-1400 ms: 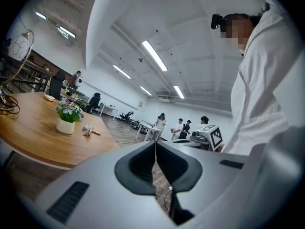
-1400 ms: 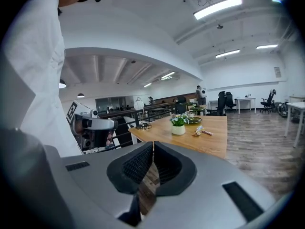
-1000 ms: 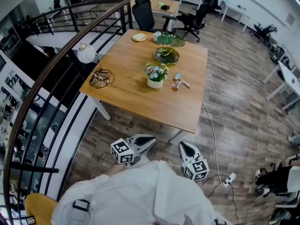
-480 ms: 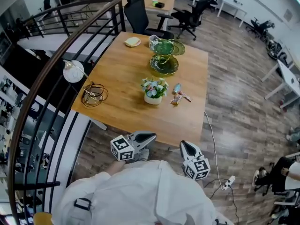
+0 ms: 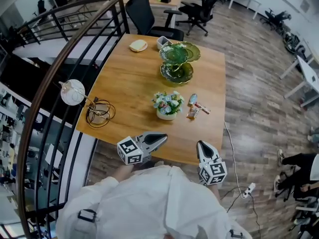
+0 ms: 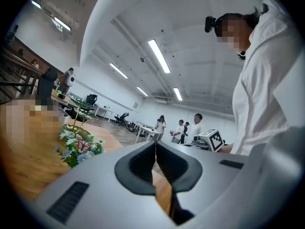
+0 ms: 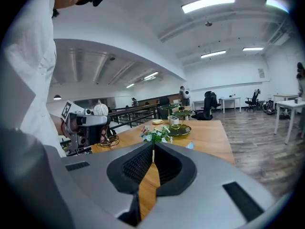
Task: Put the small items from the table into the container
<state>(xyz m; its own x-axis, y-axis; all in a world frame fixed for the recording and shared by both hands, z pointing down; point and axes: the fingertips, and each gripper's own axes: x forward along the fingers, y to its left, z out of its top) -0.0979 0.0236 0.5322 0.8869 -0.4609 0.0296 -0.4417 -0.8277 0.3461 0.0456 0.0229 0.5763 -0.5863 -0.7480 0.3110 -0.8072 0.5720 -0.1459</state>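
Observation:
Several small wrapped items (image 5: 195,106) lie on the wooden table (image 5: 134,88), right of a white pot of flowers (image 5: 167,106). A small clear container (image 5: 163,42) stands at the far side next to a green tiered glass dish (image 5: 177,59). My left gripper (image 5: 160,138) is shut and empty at the table's near edge, pointing right. My right gripper (image 5: 203,146) is also shut and empty at the near edge, aimed toward the flowers (image 7: 155,134). The left gripper view has its shut jaws (image 6: 155,144) with the flowers (image 6: 78,147) to the left. One wrapped item (image 7: 189,145) peeks past the right gripper (image 7: 153,147).
A round lamp (image 5: 73,92) and a coil of wire (image 5: 99,113) sit at the table's left edge, beside a black railing (image 5: 55,73). A pale round object (image 5: 138,45) lies at the far left. A black chair (image 5: 142,14) stands behind the table. A cable and power strip (image 5: 246,189) lie on the floor at right.
The table has drawn closer in the head view. Both shut grippers, earlier over the floor short of it, now reach its near edge.

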